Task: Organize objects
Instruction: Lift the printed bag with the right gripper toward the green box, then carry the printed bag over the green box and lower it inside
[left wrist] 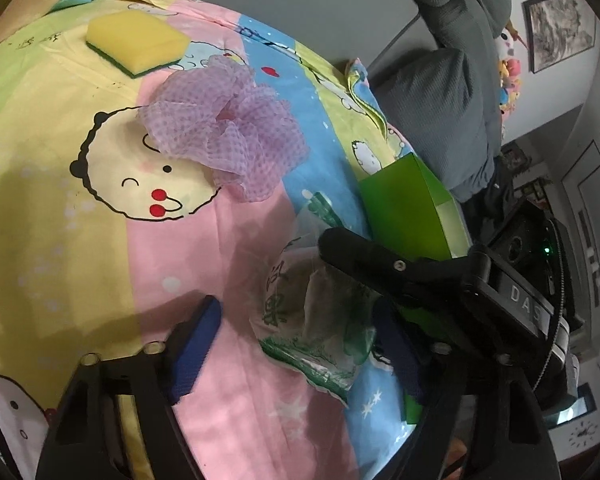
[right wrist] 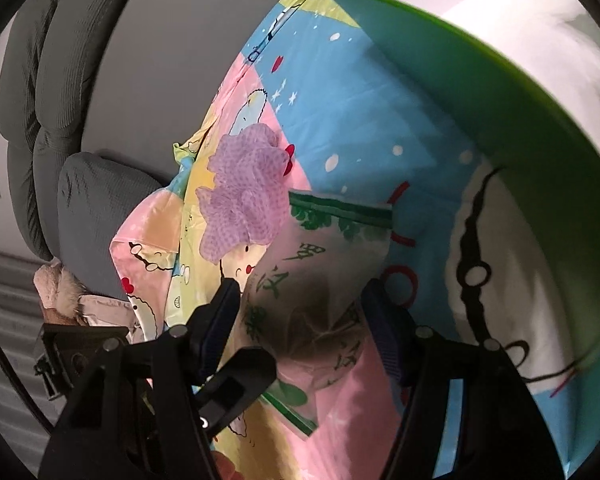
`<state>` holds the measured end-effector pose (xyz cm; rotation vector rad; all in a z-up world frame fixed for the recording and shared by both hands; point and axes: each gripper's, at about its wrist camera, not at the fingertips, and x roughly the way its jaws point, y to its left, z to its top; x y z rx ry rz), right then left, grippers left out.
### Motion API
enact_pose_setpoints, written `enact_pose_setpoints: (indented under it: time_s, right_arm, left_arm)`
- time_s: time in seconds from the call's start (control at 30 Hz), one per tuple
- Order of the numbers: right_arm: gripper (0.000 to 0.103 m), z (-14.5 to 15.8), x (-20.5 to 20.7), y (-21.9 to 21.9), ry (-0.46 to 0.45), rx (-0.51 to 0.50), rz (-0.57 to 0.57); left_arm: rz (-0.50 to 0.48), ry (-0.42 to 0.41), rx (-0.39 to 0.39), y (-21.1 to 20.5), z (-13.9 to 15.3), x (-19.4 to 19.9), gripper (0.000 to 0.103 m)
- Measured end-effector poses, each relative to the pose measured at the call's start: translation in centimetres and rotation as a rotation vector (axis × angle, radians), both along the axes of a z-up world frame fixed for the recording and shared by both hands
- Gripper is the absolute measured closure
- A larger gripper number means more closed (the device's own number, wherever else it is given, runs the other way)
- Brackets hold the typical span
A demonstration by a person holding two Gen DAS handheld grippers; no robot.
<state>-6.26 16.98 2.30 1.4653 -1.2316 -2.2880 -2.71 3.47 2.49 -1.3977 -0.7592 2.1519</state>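
Note:
A clear plastic bag with green print point(left wrist: 312, 320) lies on the cartoon bedsheet point(left wrist: 80, 240). It sits between the open fingers of my left gripper point(left wrist: 296, 332). My right gripper point(right wrist: 304, 320) is open around the same bag point(right wrist: 320, 280), and it shows from the side in the left wrist view point(left wrist: 360, 256). A purple mesh bath puff point(left wrist: 228, 128) lies beyond the bag, also in the right wrist view point(right wrist: 244, 196). A yellow sponge with a green base point(left wrist: 136, 42) lies farther back. A green box point(left wrist: 412, 208) stands at the sheet's right edge and looms close in the right wrist view point(right wrist: 480, 100).
A grey padded sofa point(left wrist: 448, 92) stands past the sheet's right edge, also visible in the right wrist view point(right wrist: 52, 100). Framed pictures point(left wrist: 560, 28) hang on the wall. A stuffed toy point(right wrist: 60, 288) lies beside the bed.

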Motion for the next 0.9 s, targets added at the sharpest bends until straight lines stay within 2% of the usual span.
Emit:
enact_pose_setpoints:
  time_s: [0.1,0.2,0.4,0.53,0.9]
  right_arm:
    - [0.040,0.0,-0.3,-0.5,0.001,0.018,0.008]
    - [0.041,-0.1,-0.5,-0.8,0.000,0.024,0.016]
    - [0.048,-0.2,-0.7,-1.2,0.007,0.051,0.029]
    - [0.049,-0.2,-0.6,-1.2,0.020,0.041,0.028]
    - [0.048,4.0,2.4,-0.1,0.178,0.019,-0.003]
  left_arm:
    - [-0.003,0.012,0.003,0.0,0.0,0.1,0.036]
    - [-0.023,0.026,0.016,0.1,0.2,0.1,0.047]
    - [-0.044,0.040,-0.012,0.7,0.5,0.0,0.048]
    - [-0.037,0.057,-0.025,0.9,1.2,0.4,0.049]
    - [-0.064,0.224,-0.052,2.3,6.0,3.0,0.049]
